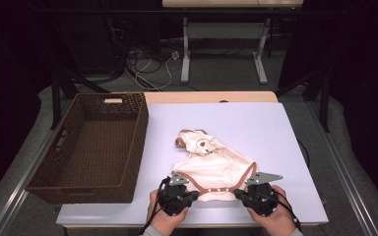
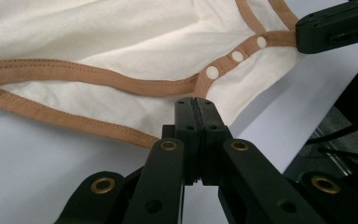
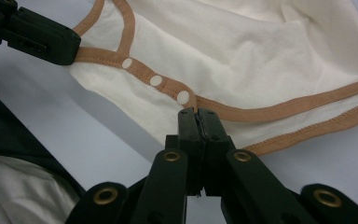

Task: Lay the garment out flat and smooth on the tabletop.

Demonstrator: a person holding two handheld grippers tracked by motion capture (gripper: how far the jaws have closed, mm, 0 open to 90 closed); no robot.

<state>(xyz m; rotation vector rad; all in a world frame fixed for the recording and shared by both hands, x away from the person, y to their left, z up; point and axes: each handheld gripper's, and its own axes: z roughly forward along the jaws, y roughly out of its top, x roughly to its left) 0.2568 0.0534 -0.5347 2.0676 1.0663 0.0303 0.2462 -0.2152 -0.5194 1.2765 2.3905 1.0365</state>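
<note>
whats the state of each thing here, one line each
left claw: shut on the bodysuit's crotch hem
right claw: shut on the same hem
bodysuit: crumpled on the table, snaps undone
wicker basket: upright, empty
table: bare apart from these

Both hands low, side by side
Left gripper (image 1: pixel 191 194) and right gripper (image 1: pixel 239 193): jaws pressed together, pointing inward.

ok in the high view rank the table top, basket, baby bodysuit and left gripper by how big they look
1. table top, largest.
2. basket.
3. baby bodysuit.
4. left gripper, smallest; it sits nearest the camera, yet looks much smaller than the bodysuit, about like the right gripper.
</note>
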